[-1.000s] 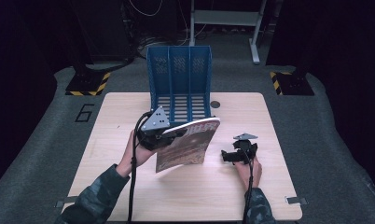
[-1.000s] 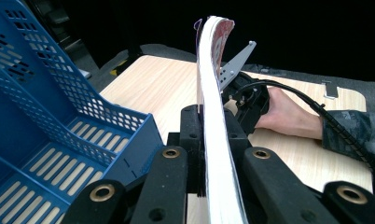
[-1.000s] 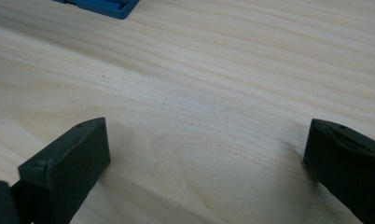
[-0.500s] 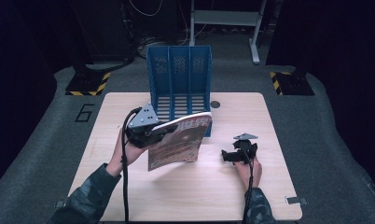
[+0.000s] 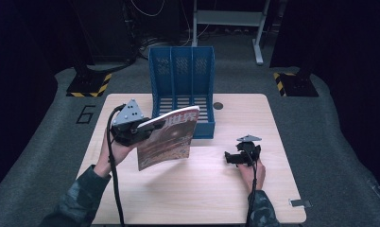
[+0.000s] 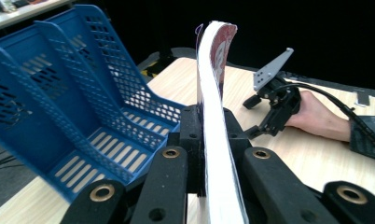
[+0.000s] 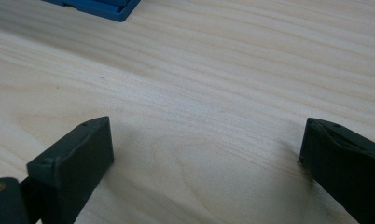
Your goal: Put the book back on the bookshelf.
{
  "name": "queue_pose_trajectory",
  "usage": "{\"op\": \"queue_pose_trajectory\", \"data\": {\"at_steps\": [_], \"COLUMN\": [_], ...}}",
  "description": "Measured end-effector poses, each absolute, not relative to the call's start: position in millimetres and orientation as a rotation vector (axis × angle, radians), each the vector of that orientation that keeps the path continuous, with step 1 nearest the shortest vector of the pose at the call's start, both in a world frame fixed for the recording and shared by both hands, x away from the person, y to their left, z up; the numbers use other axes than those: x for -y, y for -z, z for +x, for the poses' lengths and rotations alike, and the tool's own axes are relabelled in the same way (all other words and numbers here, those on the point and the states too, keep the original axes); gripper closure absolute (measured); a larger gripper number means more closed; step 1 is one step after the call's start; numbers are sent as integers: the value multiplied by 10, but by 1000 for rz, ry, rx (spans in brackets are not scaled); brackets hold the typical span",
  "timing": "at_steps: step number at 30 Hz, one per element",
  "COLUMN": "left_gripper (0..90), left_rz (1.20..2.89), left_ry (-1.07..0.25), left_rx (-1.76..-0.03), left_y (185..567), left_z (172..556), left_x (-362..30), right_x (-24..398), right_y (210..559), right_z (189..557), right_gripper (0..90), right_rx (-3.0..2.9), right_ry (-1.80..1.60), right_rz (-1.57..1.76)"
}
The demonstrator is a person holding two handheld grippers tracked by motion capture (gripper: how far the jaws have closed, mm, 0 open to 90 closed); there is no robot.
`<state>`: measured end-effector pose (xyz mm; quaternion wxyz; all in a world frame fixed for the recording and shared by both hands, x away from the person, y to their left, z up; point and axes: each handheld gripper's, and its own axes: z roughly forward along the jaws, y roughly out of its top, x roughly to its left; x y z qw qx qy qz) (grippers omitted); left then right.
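the left gripper [image 5: 140, 128] is clamped on a magazine [image 5: 168, 137], its two black jaws pressed flat against the spine edge so the magazine stands on edge between them. in the high view the magazine hangs in the air above the wooden table [image 5: 202, 198], just in front of the blue file rack [image 5: 182, 90] and near its left compartment. the cover is reddish brown, and large white chinese characters run along its top band; the rest of the print is too small to read. in the left gripper view the white page edges rise straight up from the jaws, with the rack's slotted compartments to the left.

the right gripper [image 5: 239, 156] rests on the table to the right, well apart from the magazine, with its jaws spread wide and nothing between them but bare wood.

a white "6" [image 5: 85, 114] is marked on the grey floor left of the table.
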<state>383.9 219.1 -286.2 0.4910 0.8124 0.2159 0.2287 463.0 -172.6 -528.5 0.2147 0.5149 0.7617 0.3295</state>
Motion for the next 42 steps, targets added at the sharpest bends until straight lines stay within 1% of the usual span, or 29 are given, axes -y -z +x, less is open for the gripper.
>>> {"op": "queue_pose_trajectory", "data": {"at_steps": [6,11,20,29,31,42], "left_gripper": [837,838,838,837,838,837], "left_rz": [1931,1916,1891,1858,1845,1834], "left_ry": [-572,-622,-660,-691,-701,-755], "left_rx": [-555,-562,-597,-631,-641,-675], "left_y": [2780,2706,2606,2508,2482,2356], "left_z": [3849,3857,3918,3980,3995,4147], "left_x": [-2298,-2360,-2457,-2522,-2532,-2546], "right_x": [1728,1729,1730,1731,1733,1731], "right_y": [5286,5287,5288,5287,5286,5285], "right_z": [4630,4631,4631,4631,4629,4627], "right_gripper": [28,29,32,36,47,49], "right_rx": [-2109,-2107,-2106,-2105,-2103,-2105], "right_ry": [-917,-919,-920,-921,-923,-925], "right_rz": [1425,1423,1422,1421,1419,1421]}}
